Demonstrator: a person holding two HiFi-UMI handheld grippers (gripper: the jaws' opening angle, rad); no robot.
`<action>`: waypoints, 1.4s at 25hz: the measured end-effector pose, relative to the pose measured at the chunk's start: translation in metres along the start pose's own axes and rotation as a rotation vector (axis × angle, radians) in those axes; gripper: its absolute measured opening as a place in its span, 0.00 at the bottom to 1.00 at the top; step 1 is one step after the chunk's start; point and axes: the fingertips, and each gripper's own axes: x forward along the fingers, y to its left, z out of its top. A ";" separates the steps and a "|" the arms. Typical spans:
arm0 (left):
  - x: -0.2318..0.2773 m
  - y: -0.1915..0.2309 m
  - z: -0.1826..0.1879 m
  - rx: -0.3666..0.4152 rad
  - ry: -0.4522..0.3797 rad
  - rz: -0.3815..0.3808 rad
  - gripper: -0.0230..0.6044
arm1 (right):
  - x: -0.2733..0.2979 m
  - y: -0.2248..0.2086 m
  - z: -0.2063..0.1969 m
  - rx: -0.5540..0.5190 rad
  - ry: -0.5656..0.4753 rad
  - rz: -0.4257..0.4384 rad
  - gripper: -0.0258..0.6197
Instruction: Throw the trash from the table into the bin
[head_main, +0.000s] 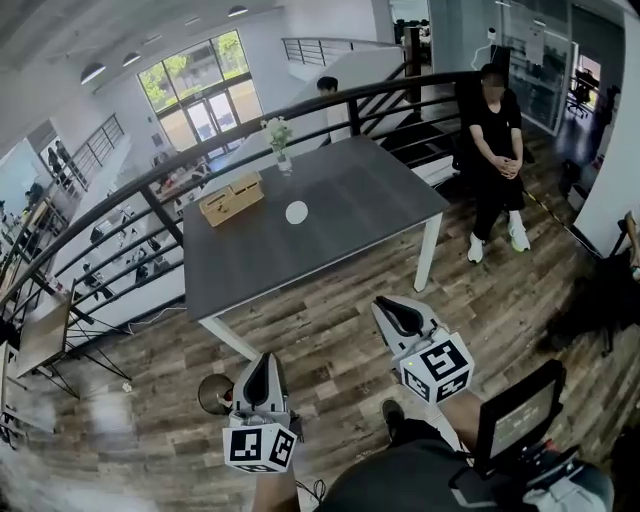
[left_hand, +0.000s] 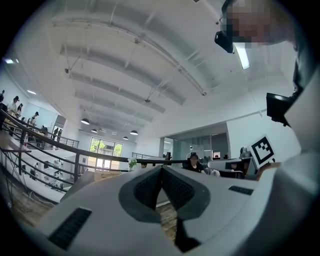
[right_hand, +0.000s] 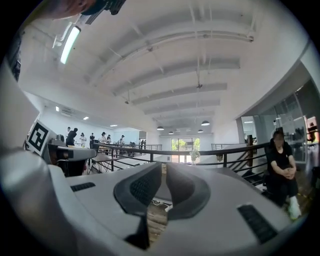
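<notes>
Trash first, from the head view: one small white round piece (head_main: 297, 212), lying near the middle of the grey table (head_main: 350, 235), well apart from both tools. Left gripper (head_main: 266, 362) and right gripper (head_main: 388, 308) held low over the plank floor (head_main: 330, 340), short of the table's near edge and aimed toward it. Small dark round bin (head_main: 214, 393), by the look of it, on the floor just beside the left gripper. Also on the table, toward its far side: a wooden box (head_main: 232, 197) and a vase of flowers (head_main: 280, 140). Beyond, a black railing (head_main: 160, 212) above a lower level; at the right, a seated person (head_main: 497, 150).

From the left gripper view: jaws pressed together, nothing between the pads; railing and vase faint past the tips, white ribbed ceiling overhead.

From the right gripper view: likewise closed and empty; grey tabletop ahead, seated person off to the right.

Judged from all this: nothing picked up, nothing binned, table not yet reached. Whole task left: approach, spread the jaws, pinch the white piece, carry it to the bin.
</notes>
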 end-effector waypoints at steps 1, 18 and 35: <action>0.013 0.003 -0.001 0.002 0.000 0.003 0.05 | 0.012 -0.010 -0.001 0.007 0.001 0.006 0.06; 0.195 0.048 -0.012 -0.001 0.015 0.147 0.05 | 0.173 -0.129 -0.030 0.030 0.042 0.169 0.18; 0.321 0.164 -0.024 -0.002 0.045 0.051 0.05 | 0.340 -0.143 -0.033 0.109 0.060 0.138 0.46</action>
